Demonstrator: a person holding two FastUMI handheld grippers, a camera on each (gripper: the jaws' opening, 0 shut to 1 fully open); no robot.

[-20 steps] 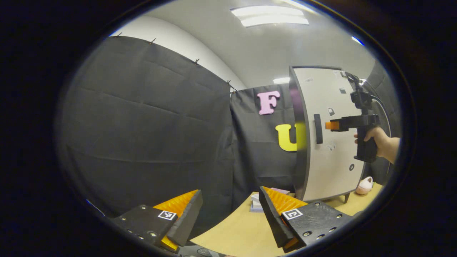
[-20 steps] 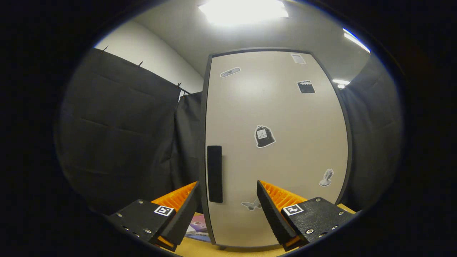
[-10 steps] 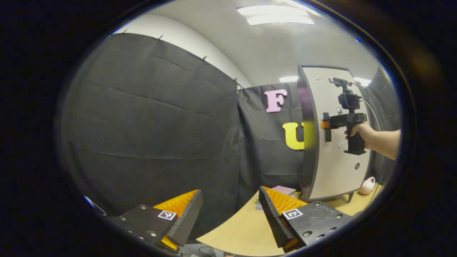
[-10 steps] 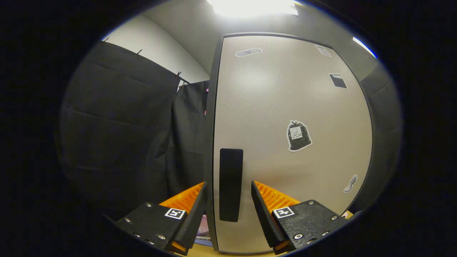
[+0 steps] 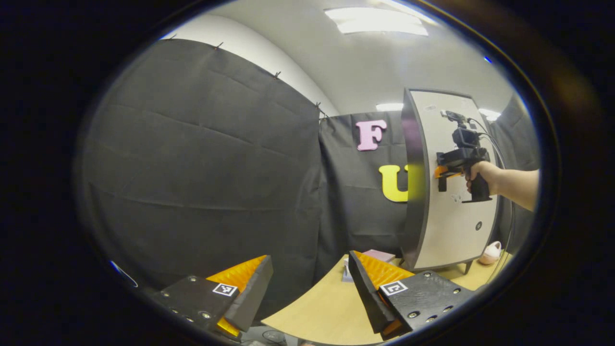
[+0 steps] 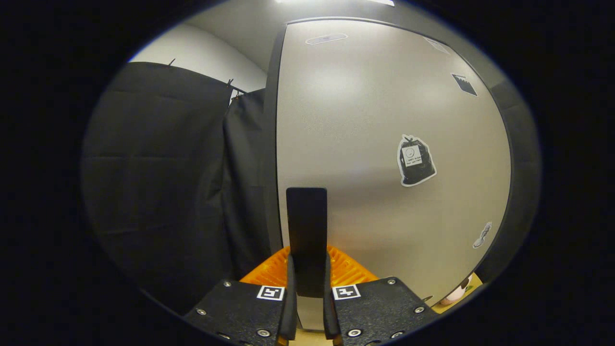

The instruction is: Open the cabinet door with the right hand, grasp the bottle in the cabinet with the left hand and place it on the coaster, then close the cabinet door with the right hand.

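A tall pale cabinet door [image 6: 365, 144] with a dark frame and several stickers stands closed in front of me in the right gripper view. My right gripper [image 6: 306, 283] is shut on its black vertical handle [image 6: 306, 226], one finger on each side. In the left gripper view the cabinet [image 5: 449, 211] stands at the far right on the wooden table [image 5: 326, 307], and the right gripper [image 5: 441, 172], held by a hand [image 5: 480, 172], is at the handle. My left gripper [image 5: 310, 288] hangs open over the table's near edge with nothing between its fingers.
Black cloth walls close the booth on the left and behind. A small stack of pinkish and pale flat things [image 5: 370, 259] lies on the table left of the cabinet. A small pale pink object [image 5: 491, 253] sits by the cabinet's right leg.
My right gripper moved in to the door and closed its fingers on the black handle. The left gripper has hardly moved and stays open.
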